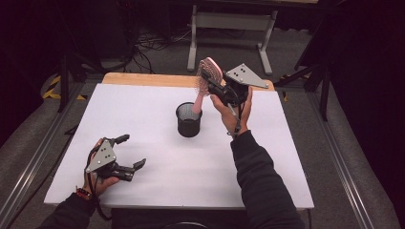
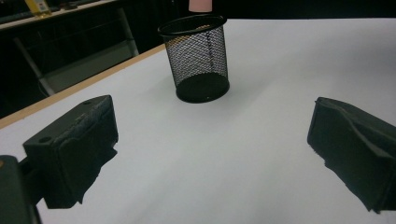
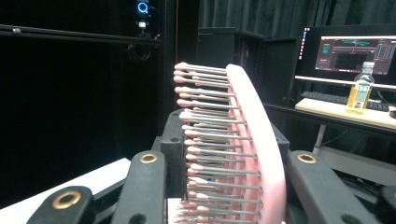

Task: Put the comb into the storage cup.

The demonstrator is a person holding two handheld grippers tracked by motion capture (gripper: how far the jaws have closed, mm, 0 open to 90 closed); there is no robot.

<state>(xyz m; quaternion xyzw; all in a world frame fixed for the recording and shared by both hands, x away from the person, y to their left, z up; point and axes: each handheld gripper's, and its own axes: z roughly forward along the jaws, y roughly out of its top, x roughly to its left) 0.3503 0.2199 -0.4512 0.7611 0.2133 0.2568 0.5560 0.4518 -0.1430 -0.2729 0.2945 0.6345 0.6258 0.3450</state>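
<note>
A pink hairbrush [image 1: 208, 71] stands almost upright in the air, bristles facing left, with my right gripper [image 1: 211, 82] shut on its head. Its handle [image 1: 197, 102] points down at the mouth of a black mesh cup [image 1: 189, 120] in the middle of the white table top [image 1: 267, 157]. In the right gripper view the bristled head [image 3: 252, 140] sits between the jaws of the right gripper [image 3: 226, 154]. My left gripper [image 1: 131, 151] rests open at the front left with nothing in it. The left gripper [image 2: 215, 149] looks at the cup [image 2: 198, 60], with the pink handle end [image 2: 200, 4] just above its rim.
A wooden strip [image 1: 143, 78] borders the table's far edge. A grey metal stand [image 1: 229, 21] and cables lie on the floor behind. A monitor [image 3: 352, 51] and a bottle [image 3: 359, 93] sit on a desk in the right gripper view.
</note>
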